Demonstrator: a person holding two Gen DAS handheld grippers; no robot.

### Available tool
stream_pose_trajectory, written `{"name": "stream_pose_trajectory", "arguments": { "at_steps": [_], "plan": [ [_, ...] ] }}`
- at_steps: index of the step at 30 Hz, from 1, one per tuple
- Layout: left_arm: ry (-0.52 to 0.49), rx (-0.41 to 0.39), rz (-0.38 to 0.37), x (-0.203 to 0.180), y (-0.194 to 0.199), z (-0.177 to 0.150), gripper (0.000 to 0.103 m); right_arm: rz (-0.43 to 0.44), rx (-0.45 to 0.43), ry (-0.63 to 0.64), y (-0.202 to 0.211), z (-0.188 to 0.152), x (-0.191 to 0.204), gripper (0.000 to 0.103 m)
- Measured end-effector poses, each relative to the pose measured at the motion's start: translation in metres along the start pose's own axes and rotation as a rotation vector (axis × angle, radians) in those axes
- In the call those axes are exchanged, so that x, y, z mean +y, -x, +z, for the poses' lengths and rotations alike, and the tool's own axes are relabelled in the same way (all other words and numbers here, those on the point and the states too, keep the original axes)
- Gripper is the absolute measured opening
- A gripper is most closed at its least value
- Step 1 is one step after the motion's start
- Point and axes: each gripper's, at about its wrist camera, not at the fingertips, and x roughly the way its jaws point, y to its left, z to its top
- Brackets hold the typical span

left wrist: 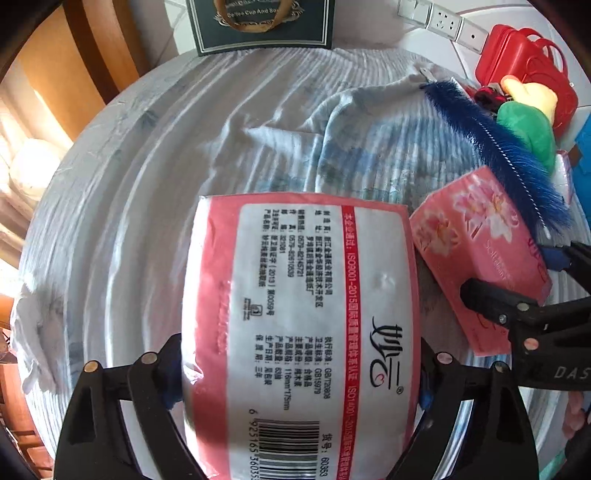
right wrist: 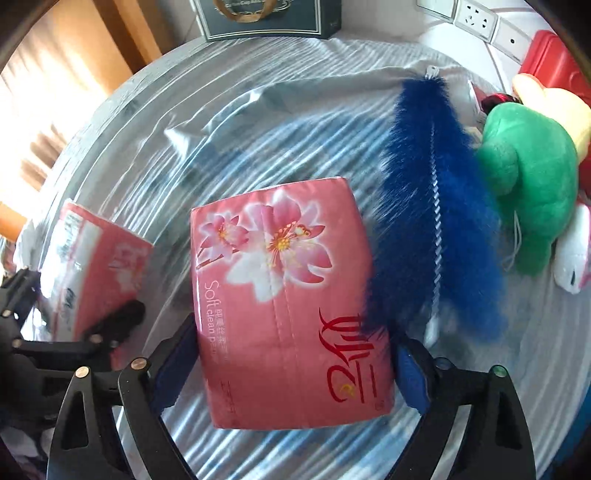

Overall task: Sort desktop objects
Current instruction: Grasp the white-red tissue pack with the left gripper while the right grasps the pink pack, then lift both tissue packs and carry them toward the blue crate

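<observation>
Two pink tissue packs are in play over a pale striped cloth (left wrist: 140, 206). The first pack (left wrist: 295, 295) shows its white label and barcode. My left gripper (left wrist: 299, 347) is shut on it, a blue pad pressed to each long side. The second pack (right wrist: 280, 295), printed with pink flowers, sits between the pads of my right gripper (right wrist: 295, 336), which is shut on it. From the left wrist, the flowered pack (left wrist: 472, 251) and right gripper (left wrist: 524, 273) are close at the right. From the right wrist, the label pack (right wrist: 96, 258) hangs tilted in the left gripper (right wrist: 74, 299).
A fluffy blue brush (right wrist: 436, 221) lies just right of the flowered pack, overlapping its corner. Beyond it are a green plush toy (right wrist: 528, 177) and a red case (left wrist: 524, 62). A dark gift box (left wrist: 262, 22) and wall sockets (left wrist: 447, 22) stand at the back.
</observation>
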Motion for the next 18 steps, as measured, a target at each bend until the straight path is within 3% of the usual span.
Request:
{"name": "stream_pose_trajectory", "arguments": {
  "at_steps": [6, 11, 18],
  "plan": [
    [-0.024, -0.076, 0.031, 0.012, 0.041, -0.013, 0.09, 0.049, -0.044, -0.04, 0.032, -0.055, 0.009, 0.09],
    [-0.039, -0.149, 0.002, 0.019, 0.079, -0.024, 0.09, 0.097, -0.17, -0.107, 0.087, -0.079, 0.004, 0.09],
    [-0.133, -0.3, -0.106, -0.02, 0.138, -0.032, 0.09, 0.009, -0.379, -0.208, 0.176, -0.128, 0.007, 0.09]
  ]
}}
